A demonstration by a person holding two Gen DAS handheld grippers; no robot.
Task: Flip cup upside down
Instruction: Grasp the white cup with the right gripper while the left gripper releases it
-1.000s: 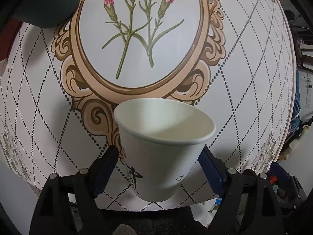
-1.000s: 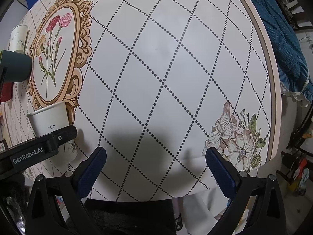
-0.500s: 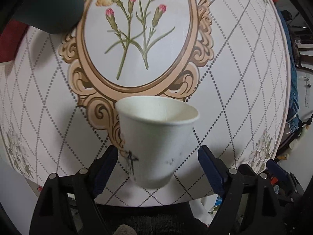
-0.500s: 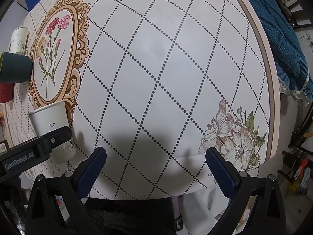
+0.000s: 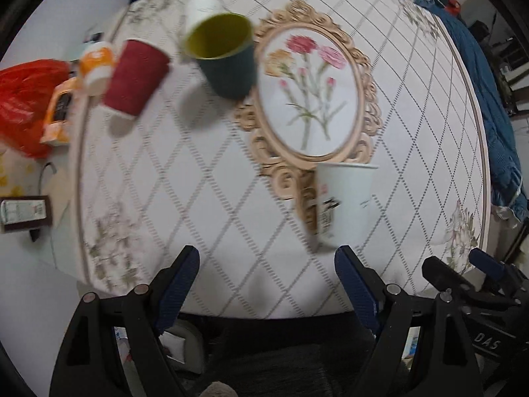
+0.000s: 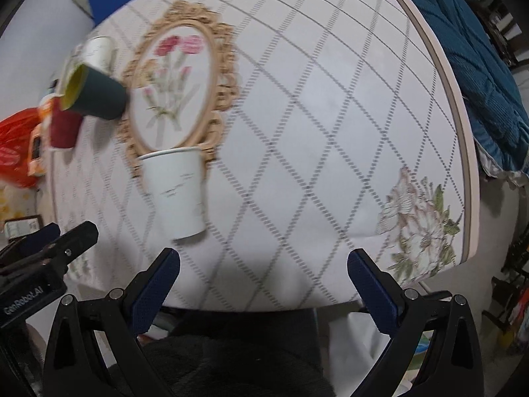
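White paper cup stood mouth-up on the table, unheld. Both grippers, left and right, hung released above it; gripping its side would allow a clean inversion.

White paper cup stands upright, alone at near edge of printed oval frame. Open tablecloth to its right, front and left: clear approach. Far left is crowded: dark green cup, red cup, another white cup, orange-and-white cup near table edge.
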